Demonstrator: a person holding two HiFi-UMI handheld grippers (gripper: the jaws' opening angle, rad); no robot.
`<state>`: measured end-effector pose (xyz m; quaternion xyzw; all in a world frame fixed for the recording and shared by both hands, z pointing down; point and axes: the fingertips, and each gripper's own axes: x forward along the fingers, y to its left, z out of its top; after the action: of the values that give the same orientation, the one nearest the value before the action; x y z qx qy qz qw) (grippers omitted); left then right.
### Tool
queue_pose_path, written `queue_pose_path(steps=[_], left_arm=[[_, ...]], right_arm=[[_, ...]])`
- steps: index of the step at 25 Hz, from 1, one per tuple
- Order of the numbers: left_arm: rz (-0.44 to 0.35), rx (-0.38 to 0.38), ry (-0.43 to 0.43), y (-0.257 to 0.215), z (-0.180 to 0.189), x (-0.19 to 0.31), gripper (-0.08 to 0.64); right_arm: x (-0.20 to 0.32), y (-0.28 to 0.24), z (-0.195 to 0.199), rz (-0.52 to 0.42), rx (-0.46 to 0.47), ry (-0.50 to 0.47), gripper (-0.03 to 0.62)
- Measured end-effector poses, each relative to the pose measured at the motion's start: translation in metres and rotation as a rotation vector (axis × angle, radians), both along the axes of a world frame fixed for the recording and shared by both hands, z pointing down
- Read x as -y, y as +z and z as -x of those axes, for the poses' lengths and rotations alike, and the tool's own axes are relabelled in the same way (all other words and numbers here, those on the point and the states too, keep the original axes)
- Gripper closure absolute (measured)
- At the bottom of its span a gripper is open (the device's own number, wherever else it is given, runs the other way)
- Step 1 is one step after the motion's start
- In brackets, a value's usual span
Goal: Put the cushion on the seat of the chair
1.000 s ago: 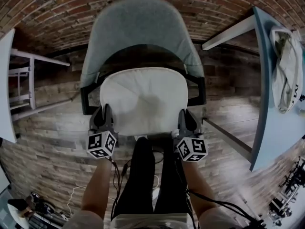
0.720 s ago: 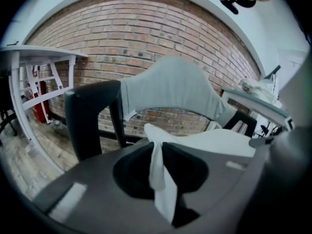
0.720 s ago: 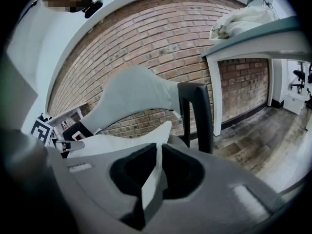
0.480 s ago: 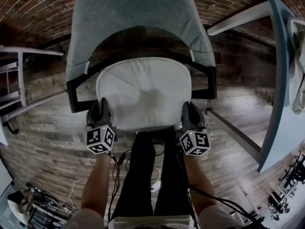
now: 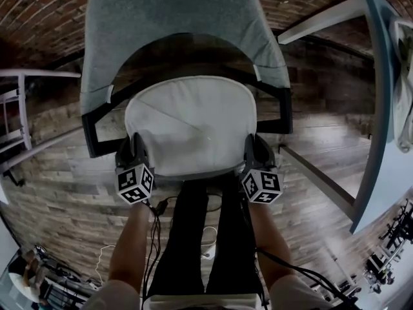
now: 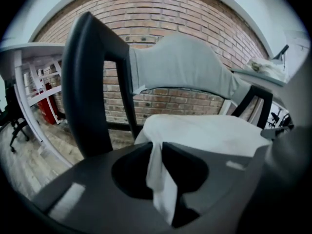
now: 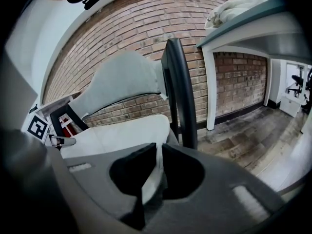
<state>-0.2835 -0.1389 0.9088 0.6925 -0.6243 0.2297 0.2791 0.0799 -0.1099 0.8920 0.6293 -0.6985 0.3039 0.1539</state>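
Since a second ago the cushion [image 5: 190, 124] and both grippers have sunk lower, down between the chair's arms, and the chair [image 5: 181, 18] fills more of the head view. The chair faces us with its grey back toward the brick wall [image 5: 39, 5]. Wooden floor [image 5: 58, 192] lies open on either side, and a table [image 5: 381, 141] stands well apart on our right. The black arm frames [image 5: 89, 134] flank the cushion closely and each gripper sits just beside the front end of one, so we have little room sideways. The white cushion lies over the seat [image 7: 174, 136], whose grey edge shows just beneath it; we cannot tell whether it rests fully. The left gripper [image 5: 133, 148] pinches the cushion's front left corner, its jaws narrowed onto a fold of white cloth hanging between them. The right gripper [image 5: 257, 148] grips the front right corner the same way, jaws nearly together on the fabric
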Motion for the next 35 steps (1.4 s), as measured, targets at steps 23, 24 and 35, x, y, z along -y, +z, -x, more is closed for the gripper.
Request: queue_pose_path(steps=[23,24,35], left_arm=[[0.066,0.016,-0.023,0.012,0.007,0.000,0.477],[0.066,0.014,-0.025,0.010,0.008,-0.001,0.466],[0.022,0.080,-0.005,-0.032,0.006,-0.008,0.433]], right_arm=[[-0.001,0.020,-0.013,0.112,-0.038,0.069,0.471],[0.000,0.017,-0.013,0.107,-0.032,0.074,0.468],[-0.006,-0.030,-0.013,0.057,-0.027,0.055,0.466]])
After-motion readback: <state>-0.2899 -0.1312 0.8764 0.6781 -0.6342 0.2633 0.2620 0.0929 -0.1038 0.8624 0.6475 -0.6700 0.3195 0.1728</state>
